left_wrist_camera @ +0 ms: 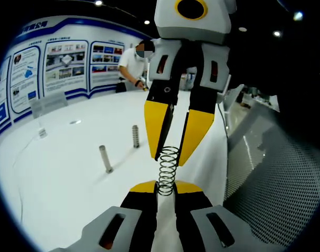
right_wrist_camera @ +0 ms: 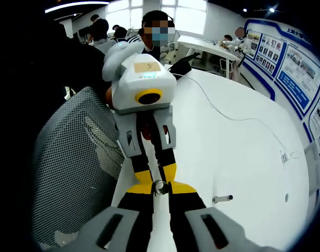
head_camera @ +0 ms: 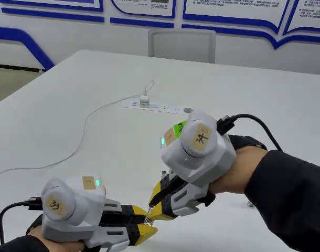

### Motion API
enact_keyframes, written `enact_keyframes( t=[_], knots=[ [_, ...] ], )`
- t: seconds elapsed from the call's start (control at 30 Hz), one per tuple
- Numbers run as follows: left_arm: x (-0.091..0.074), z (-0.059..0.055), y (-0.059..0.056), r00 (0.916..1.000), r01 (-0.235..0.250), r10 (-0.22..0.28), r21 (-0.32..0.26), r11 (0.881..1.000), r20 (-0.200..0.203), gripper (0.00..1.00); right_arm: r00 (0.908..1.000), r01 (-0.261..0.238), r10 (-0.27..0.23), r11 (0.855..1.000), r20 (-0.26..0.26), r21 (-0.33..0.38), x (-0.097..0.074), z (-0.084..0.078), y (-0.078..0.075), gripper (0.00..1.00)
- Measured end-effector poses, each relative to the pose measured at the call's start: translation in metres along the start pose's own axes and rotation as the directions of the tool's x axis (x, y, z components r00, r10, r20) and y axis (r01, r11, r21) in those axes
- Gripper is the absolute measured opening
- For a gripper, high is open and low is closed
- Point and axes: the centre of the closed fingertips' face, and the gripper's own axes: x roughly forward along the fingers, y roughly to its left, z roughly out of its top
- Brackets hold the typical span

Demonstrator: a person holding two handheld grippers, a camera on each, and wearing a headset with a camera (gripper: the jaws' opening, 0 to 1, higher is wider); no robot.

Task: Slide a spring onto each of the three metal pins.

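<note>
A small steel spring (head_camera: 148, 215) (left_wrist_camera: 168, 170) is held in the air between my two grippers, low over the white table (head_camera: 97, 131). My left gripper (head_camera: 145, 229) (left_wrist_camera: 166, 189) is shut on its near end. My right gripper (head_camera: 152, 209) (right_wrist_camera: 160, 189) comes from the opposite side, its yellow fingers (left_wrist_camera: 157, 128) closed on the spring's far end (right_wrist_camera: 159, 187). Beyond them, a bare metal pin (left_wrist_camera: 105, 158) stands upright on the table. A second pin (left_wrist_camera: 135, 136) behind it looks coiled. A pin (right_wrist_camera: 222, 199) also shows beside my right jaws.
A white power strip (head_camera: 155, 106) with a plug and a long cable lies mid-table. A grey chair (head_camera: 181, 44) stands at the far edge. A mesh chair back (left_wrist_camera: 265, 173) (right_wrist_camera: 76, 157) is close beside the grippers. People stand in the background.
</note>
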Motion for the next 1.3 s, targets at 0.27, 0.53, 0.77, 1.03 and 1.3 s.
enact_keyframes(
  t=[0.27, 0.53, 0.77, 1.03, 1.3],
  knots=[
    [0.0, 0.002, 0.002, 0.9999, -0.004, 0.004, -0.012, 1.0, 0.01, 0.17, 0.9997, 0.005, -0.005, 1.0, -0.024, -0.003, -0.002, -0.004, -0.005, 0.11],
    [-0.003, 0.002, 0.008, 0.9993, -0.033, 0.034, -0.042, 0.999, 0.019, 0.24, 0.9988, 0.023, -0.023, 1.0, -0.042, -0.001, -0.012, -0.007, -0.015, 0.11],
    [-0.004, 0.003, 0.011, 0.9983, -0.052, 0.054, -0.057, 0.997, 0.022, 0.29, 0.9956, 0.071, -0.07, 0.997, -0.062, 0.006, -0.031, -0.012, -0.036, 0.11],
    [-0.005, 0.002, 0.014, 0.9976, -0.064, 0.066, -0.07, 0.995, 0.023, 0.33, 0.9878, 0.129, -0.127, 0.991, -0.091, 0.021, -0.047, -0.018, -0.065, 0.11],
    [-0.006, 0.002, 0.014, 0.9973, -0.069, 0.071, -0.08, 0.994, 0.022, 0.35, 0.9815, 0.16, -0.155, 0.987, -0.113, 0.035, -0.048, -0.017, -0.09, 0.11]
  ],
)
